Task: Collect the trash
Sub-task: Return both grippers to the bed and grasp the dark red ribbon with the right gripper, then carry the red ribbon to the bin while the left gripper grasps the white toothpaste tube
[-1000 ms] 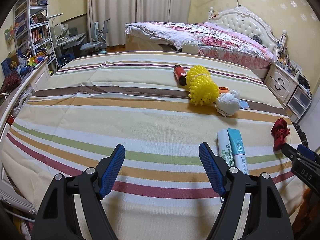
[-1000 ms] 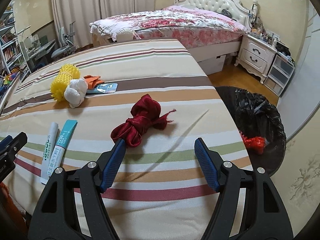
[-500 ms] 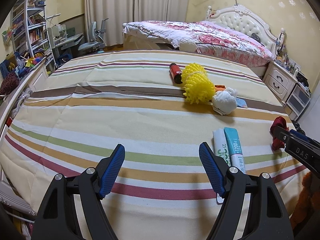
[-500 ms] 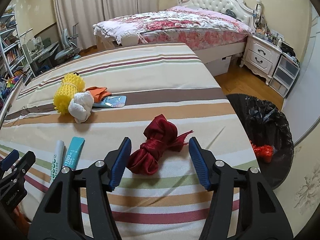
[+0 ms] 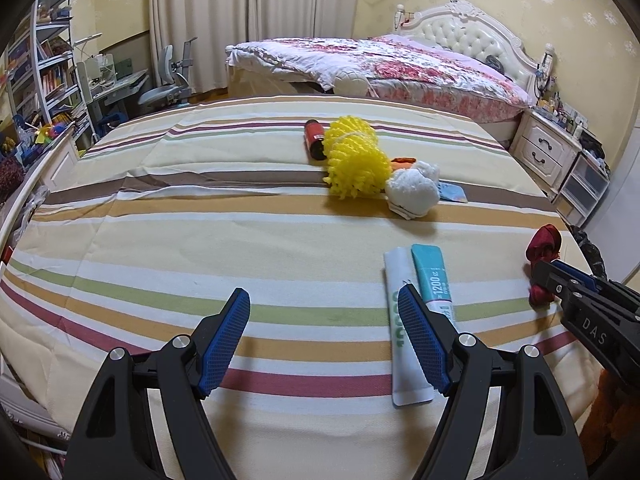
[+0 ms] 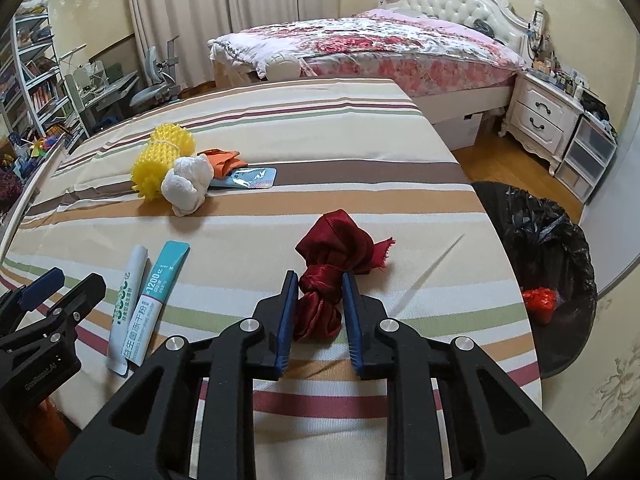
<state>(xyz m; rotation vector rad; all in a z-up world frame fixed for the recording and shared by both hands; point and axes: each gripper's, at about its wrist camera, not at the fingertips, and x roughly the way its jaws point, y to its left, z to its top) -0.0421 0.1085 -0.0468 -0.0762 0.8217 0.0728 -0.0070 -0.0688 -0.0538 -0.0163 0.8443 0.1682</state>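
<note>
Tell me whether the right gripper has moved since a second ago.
Yes. The right gripper has advanced toward the red cloth bundle lying on the striped bedsheet, and its jaws have closed on the bundle.

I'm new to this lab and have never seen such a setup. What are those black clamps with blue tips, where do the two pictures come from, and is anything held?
No robot: a person holds a two-finger clamp in each hand, each carrying a forward-looking camera. One picture comes from the left gripper, open over the striped bedspread. The other comes from the right gripper, shut on a knotted dark red satin cloth. Also lying there: two tubes, white and teal, a yellow spiky sponge and a white crumpled wad. A black-lined bin stands beside the bed.
</note>
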